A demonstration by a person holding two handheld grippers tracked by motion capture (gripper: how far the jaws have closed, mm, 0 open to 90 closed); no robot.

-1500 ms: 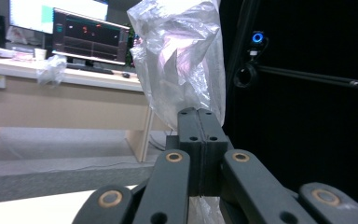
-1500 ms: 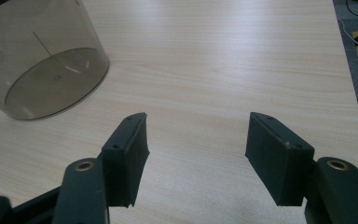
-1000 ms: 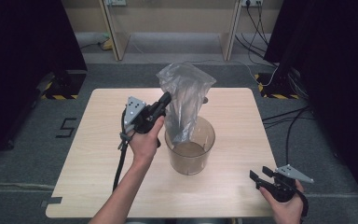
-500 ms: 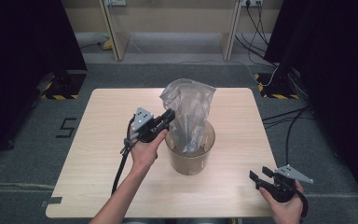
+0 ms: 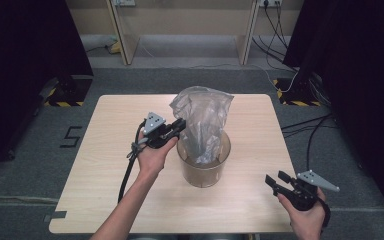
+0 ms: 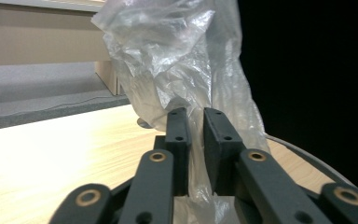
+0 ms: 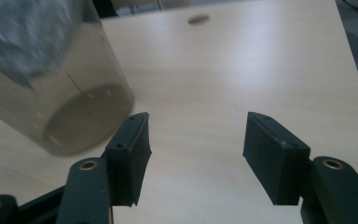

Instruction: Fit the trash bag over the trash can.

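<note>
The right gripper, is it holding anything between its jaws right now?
No, the right gripper has its jaws spread wide with only bare table between them, and the clear container sits off to the side.

Black "5" (image 5: 70,136) on the floor (image 5: 40,150)

Even overhead light on a pale table, dark at the sides

In the high view the table (image 5: 105,200) is evenly lit, with black curtains swallowing both sides and only soft shadows. The left gripper view has a black right half, bright crinkles on the plastic bag (image 6: 182,60) and soft-focus near claw parts. In the right gripper view the clear bin (image 7: 51,93) is blurred, and a pale glare patch lies on the wood.
</note>
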